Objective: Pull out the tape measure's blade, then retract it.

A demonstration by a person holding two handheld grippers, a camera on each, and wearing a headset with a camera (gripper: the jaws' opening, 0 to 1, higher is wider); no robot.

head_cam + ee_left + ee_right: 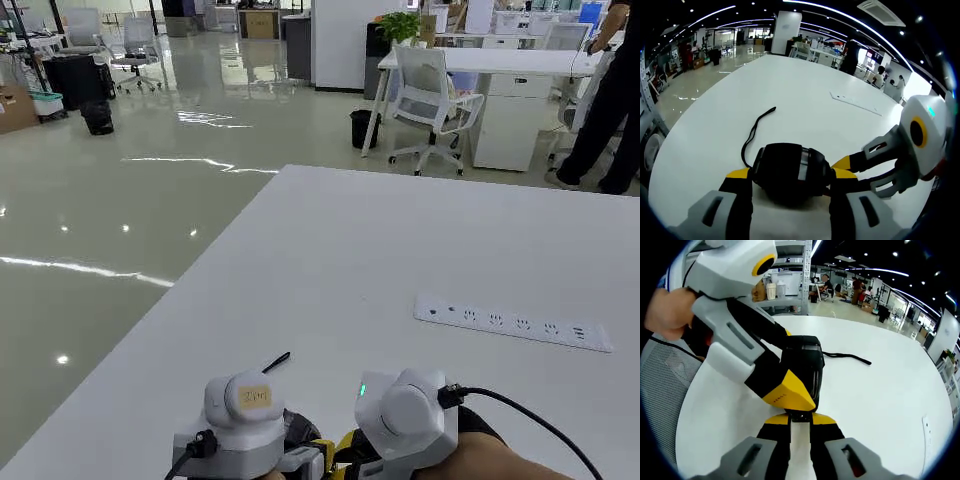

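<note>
With the left gripper [790,175] clamping the tape measure [785,165], the right gripper [800,421], closed on the blade tip [799,414], should pull straight.

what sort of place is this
Probably an open-plan office or lab: rolling office chairs and white desks across a glossy floor, and a power strip on the white workbench.

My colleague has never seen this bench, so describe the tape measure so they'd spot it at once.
On the big white table, look at the near edge, between the jaws of the left gripper. The tape measure is the chunky black case there, with a thin black strap trailing across the table, unlike the flat white power strip farther off.
</note>
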